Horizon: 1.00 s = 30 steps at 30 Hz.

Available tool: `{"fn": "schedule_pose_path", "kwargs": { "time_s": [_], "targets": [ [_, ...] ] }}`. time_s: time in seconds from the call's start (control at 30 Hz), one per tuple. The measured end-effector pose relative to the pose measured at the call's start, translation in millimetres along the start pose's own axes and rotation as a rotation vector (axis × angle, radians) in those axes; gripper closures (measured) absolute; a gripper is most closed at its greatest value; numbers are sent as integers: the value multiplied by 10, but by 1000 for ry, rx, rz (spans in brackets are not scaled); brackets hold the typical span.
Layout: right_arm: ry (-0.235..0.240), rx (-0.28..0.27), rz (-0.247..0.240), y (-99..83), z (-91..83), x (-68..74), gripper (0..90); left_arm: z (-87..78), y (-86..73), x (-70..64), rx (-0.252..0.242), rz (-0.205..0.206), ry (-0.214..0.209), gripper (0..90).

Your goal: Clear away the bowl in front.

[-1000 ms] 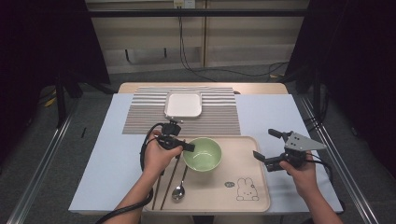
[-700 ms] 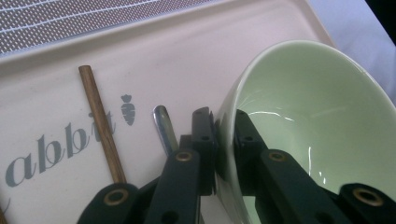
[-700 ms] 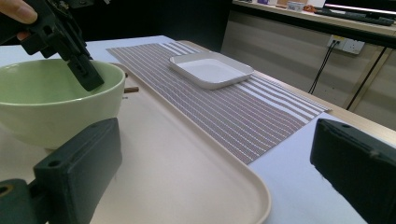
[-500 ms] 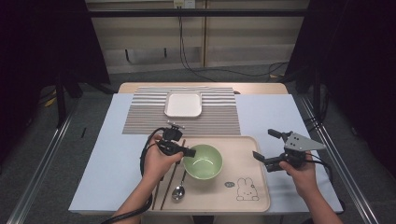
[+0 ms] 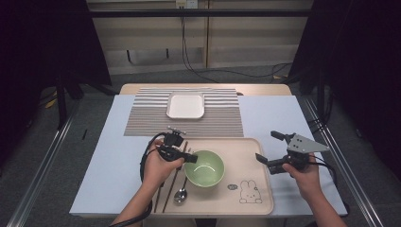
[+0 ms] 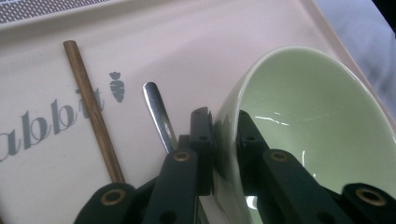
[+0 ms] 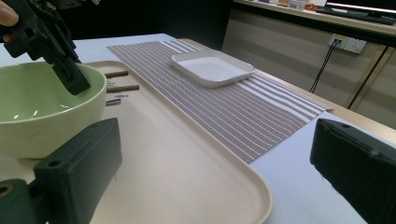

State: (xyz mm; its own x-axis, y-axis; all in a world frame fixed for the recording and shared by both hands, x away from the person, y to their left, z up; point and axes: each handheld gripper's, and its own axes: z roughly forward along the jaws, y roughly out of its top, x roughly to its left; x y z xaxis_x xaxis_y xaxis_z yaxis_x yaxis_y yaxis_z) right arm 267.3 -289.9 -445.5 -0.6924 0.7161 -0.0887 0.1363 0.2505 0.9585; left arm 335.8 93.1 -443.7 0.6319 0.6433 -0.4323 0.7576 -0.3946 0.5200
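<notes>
Left tongs (image 5: 190, 157) pinch the near-left rim of the green bowl (image 5: 204, 168), one jaw inside the wall, one outside, clearly seen in the left gripper view where the rim (image 6: 229, 116) sits between the two black jaws. Bowl sits on the beige tray (image 5: 257, 146), left of tray centre, looks slightly tipped in the left gripper view, can't tell if it is lifted. Right tongs (image 5: 271, 150) spread wide, holding nothing, hovering over the tray's right edge, well apart from the bowl; the right gripper view shows both jaws far apart with tray and desk between them. Left of the bowl on the tray: a metal spoon (image 5: 181, 194) and a pair of brown chopsticks (image 5: 171, 184), lying lengthwise, just beside the bowl, partly under the left hand (image 5: 161, 163). Rabbit print (image 5: 248, 191) on the tray, right and near side of the bowl. Beyond the tray, a striped placemat (image 5: 146, 118) with a white square plate (image 5: 185, 105) on it, well apart from the bowl. Everything rests on the desk (image 5: 108, 156) with its pale blue cover.
</notes>
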Motion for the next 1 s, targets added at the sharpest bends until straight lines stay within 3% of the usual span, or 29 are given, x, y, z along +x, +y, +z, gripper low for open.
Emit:
{"fn": "schedule_pose_path", "kwargs": {
  "time_s": [0.23,0.4,0.57,0.9,1.0],
  "targets": [
    [1,3,1,0,2,2,17,-6,-35,13,-19,2,-17,807],
    [-1,4,-1,2,-4,0,17,-8,-42,0,-20,17,-5,807],
    [0,4,-10,0,0,-7,17,2,-42,10,-26,-3,-23,789],
    [-4,7,-5,2,-8,-3,17,7,-13,30,-54,5,-35,645],
    [-1,8,-5,2,-9,-3,17,-9,6,31,-76,-15,-49,616]
  ]
}}
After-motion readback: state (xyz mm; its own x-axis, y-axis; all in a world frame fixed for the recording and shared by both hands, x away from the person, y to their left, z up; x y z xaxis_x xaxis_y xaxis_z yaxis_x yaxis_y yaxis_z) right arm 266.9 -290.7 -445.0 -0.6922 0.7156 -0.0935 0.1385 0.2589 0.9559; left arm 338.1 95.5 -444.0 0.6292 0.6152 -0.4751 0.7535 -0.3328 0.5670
